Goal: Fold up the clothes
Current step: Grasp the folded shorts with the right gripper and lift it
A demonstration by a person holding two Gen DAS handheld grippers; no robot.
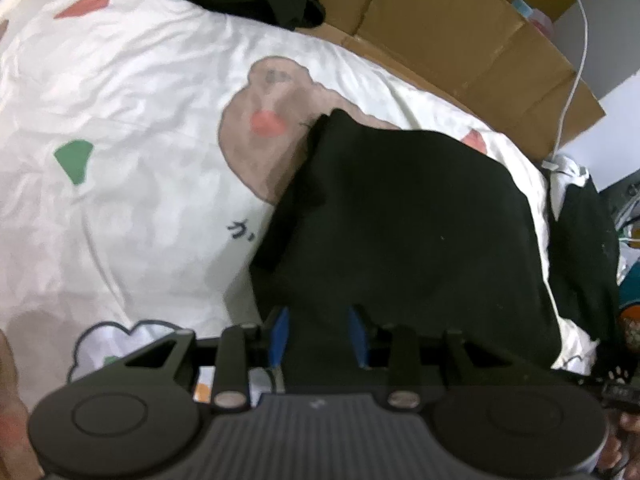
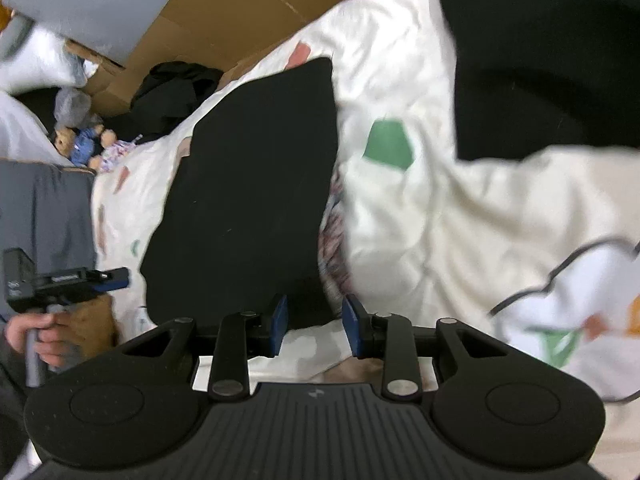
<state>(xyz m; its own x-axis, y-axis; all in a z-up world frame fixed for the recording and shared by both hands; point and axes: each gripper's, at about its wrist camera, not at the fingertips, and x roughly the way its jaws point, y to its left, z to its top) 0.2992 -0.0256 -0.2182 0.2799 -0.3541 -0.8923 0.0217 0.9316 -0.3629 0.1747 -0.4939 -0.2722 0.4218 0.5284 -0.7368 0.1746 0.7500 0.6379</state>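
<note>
A folded black garment (image 1: 400,224) lies flat on a bed covered by a cream quilt (image 1: 132,92) printed with cartoon shapes: green and coral patches, a tan animal figure, a white cloud outline. The cloth is matte and dark, folded into a rough rectangle with one crisp straight edge and softer rounded corners; the quilt under it is rumpled and shows a faint sheen. In the left wrist view the garment sits near the quilt's right edge, and wide bare quilt stretches away to the left. The left gripper (image 1: 318,336) hangs over the garment's near edge with its blue-padded fingers (image 1: 279,336) parted; dark cloth shows in the gap, but whether the pads touch it cannot be told. In the right wrist view the right gripper (image 2: 315,326) stands at the garment's near corner, its blue pads released and spread, with quilt visible between them. A second mass of black clothing (image 2: 544,56) fills that view's upper right. Flattened brown cardboard (image 1: 460,32) borders the quilt's far edge, where a crumpled dark pile (image 2: 176,92) rests.
</note>
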